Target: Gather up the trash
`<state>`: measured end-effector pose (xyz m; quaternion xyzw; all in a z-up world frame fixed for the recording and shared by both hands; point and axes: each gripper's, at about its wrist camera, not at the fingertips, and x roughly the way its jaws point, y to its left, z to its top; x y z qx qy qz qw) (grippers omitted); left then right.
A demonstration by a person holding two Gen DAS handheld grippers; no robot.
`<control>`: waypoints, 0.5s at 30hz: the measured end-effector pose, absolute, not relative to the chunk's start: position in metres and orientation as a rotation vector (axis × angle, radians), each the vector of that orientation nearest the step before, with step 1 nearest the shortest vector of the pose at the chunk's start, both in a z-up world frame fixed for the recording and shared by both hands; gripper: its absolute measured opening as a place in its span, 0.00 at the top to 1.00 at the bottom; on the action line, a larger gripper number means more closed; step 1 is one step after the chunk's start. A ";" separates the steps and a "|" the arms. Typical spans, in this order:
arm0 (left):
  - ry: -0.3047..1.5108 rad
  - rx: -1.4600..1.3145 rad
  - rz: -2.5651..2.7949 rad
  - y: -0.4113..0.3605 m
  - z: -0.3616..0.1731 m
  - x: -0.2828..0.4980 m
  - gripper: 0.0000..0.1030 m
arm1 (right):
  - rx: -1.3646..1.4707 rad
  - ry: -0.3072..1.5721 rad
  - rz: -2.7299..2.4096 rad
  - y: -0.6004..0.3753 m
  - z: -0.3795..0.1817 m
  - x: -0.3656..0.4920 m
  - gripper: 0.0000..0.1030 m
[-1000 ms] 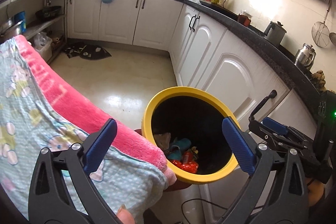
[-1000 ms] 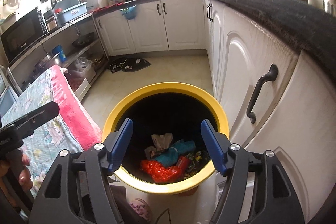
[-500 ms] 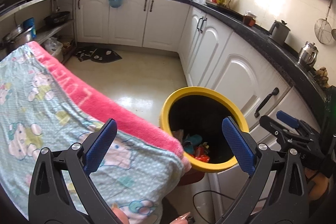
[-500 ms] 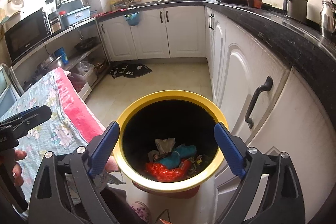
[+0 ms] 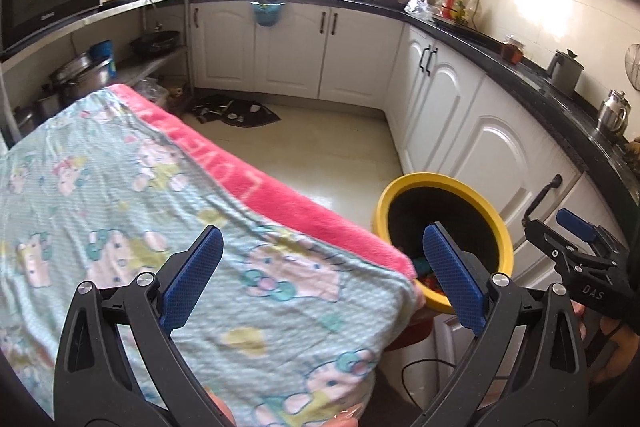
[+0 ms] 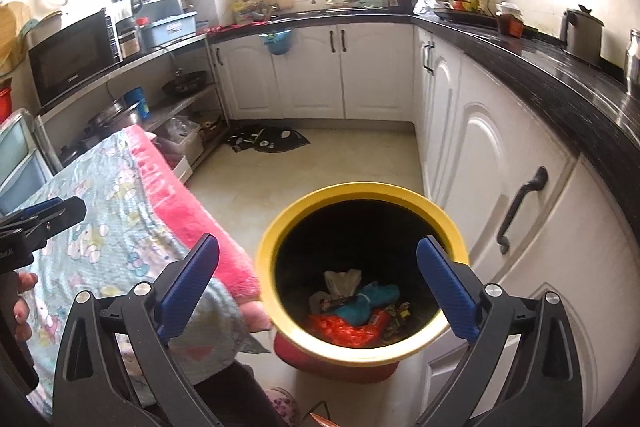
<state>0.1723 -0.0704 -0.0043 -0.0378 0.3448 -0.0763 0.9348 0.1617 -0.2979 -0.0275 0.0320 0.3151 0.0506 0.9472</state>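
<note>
Both tools gaping wide, gripping nothing: right tool poised above the yellow-rimmed bin, likely for dropping; left tool over the blanket-covered counter. Trash heaped in the bin by that counter's corner.

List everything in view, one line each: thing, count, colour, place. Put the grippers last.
trash bin: one, yellow rim, on the floor by the cabinets
trash: several pieces, red, teal, pale, inside the bin
blanket: one, light blue with pink edge, left of the bin
microwave: one, black, left shelf
cabinets: white, under a black counter
kettle: one, metal, on the counter
mat: one, dark, on the far floor
left gripper: open, empty
right gripper: open, empty
</note>
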 end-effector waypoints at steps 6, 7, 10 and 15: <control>0.681 -0.037 -0.108 -0.049 0.002 0.154 0.10 | 0.058 0.631 0.130 -0.269 -0.020 0.153 0.06; 0.675 -0.029 -0.105 -0.048 0.003 0.150 0.10 | 0.056 0.628 0.132 -0.265 -0.018 0.152 0.06; 0.645 -0.013 -0.095 -0.042 0.007 0.138 0.10 | 0.048 0.604 0.134 -0.252 -0.012 0.143 0.06; 0.603 -0.013 -0.091 -0.034 0.011 0.119 0.10 | 0.053 0.545 0.135 -0.235 0.001 0.121 0.06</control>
